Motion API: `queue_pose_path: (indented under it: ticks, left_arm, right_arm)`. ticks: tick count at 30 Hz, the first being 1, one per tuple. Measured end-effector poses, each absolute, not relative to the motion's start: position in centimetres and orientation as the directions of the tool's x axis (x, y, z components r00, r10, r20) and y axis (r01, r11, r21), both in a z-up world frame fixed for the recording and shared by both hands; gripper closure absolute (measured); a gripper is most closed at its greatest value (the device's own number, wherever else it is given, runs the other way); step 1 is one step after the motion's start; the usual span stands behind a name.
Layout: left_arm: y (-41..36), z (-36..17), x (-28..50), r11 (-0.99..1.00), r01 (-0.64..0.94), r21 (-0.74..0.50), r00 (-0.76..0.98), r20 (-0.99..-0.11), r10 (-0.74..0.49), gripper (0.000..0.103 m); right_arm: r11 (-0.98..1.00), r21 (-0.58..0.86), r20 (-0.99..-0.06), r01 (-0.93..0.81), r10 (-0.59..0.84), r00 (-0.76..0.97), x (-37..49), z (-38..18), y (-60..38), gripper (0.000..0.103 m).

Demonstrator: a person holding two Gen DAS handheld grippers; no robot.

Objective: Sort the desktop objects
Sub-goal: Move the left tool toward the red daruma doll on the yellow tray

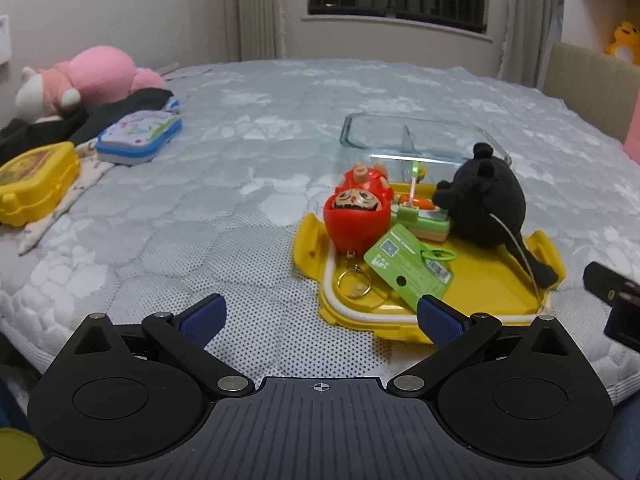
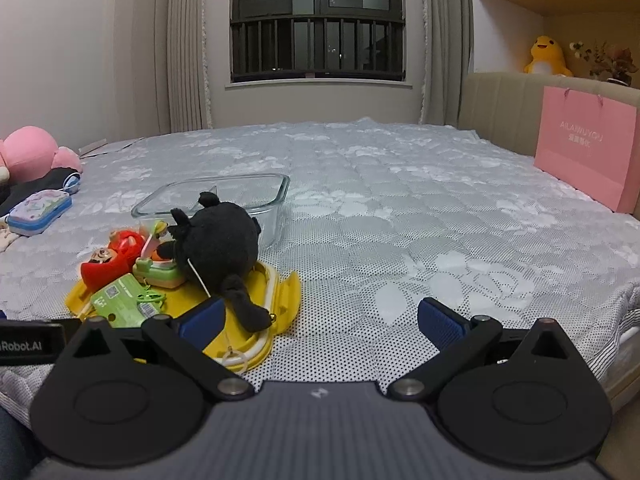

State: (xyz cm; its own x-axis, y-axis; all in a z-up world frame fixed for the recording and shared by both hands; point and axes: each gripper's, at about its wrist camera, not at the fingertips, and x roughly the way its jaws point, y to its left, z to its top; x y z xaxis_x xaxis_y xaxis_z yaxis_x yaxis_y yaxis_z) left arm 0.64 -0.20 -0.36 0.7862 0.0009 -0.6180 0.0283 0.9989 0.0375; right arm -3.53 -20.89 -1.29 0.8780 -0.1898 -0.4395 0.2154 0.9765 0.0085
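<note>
A yellow lid lies on the bed and carries a black plush toy, a red doll keychain, a green toy and a green card tag. Behind it stands a divided clear glass container with nothing visible inside. My left gripper hovers open just in front of the lid's near left corner, holding nothing. My right gripper is open and holds nothing, to the right of the lid, its left finger over the lid's near edge.
A yellow box, a blue-edged pouch, dark clothing and a pink plush lie at the left. A pink paper bag stands at the right by the headboard. The mattress edge runs close below both grippers.
</note>
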Motion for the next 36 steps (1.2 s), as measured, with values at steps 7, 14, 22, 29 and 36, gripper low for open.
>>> queue_pose_path:
  ticks: [7, 14, 22, 29, 36]
  left_arm:
    - [-0.2, -0.7, 1.3, 0.999, 0.034, 0.028, 0.766, -0.643, -0.007, 0.000]
    - [-0.4, -1.0, 1.4, 0.998, 0.051, 0.032, 0.759, -0.651, -0.018, 0.000]
    - [-0.5, -0.7, 1.5, 0.998, 0.042, 0.054, 0.770, -0.639, 0.002, 0.000]
    - [-0.9, 0.0, 1.5, 0.997, 0.054, 0.059, 0.785, -0.619, -0.006, 0.000]
    - [-0.3, 0.1, 1.6, 0.997, 0.063, 0.034, 0.786, -0.617, -0.029, 0.000]
  right_arm:
    - [0.976, 0.028, -0.470, 0.217, -0.179, 0.865, -3.3, -1.3, -20.6, 0.000]
    - [0.979, 0.025, -0.495, 0.205, -0.166, 0.853, -2.8, -1.5, -20.4, 0.000]
    - [0.975, 0.031, -0.473, 0.219, -0.179, 0.863, -3.0, -1.3, -20.9, 0.000]
    - [0.974, 0.052, -0.473, 0.221, -0.171, 0.864, -2.5, -1.1, -21.3, 0.000]
    - [0.974, 0.059, -0.492, 0.218, -0.161, 0.855, -2.4, -1.6, -21.3, 0.000]
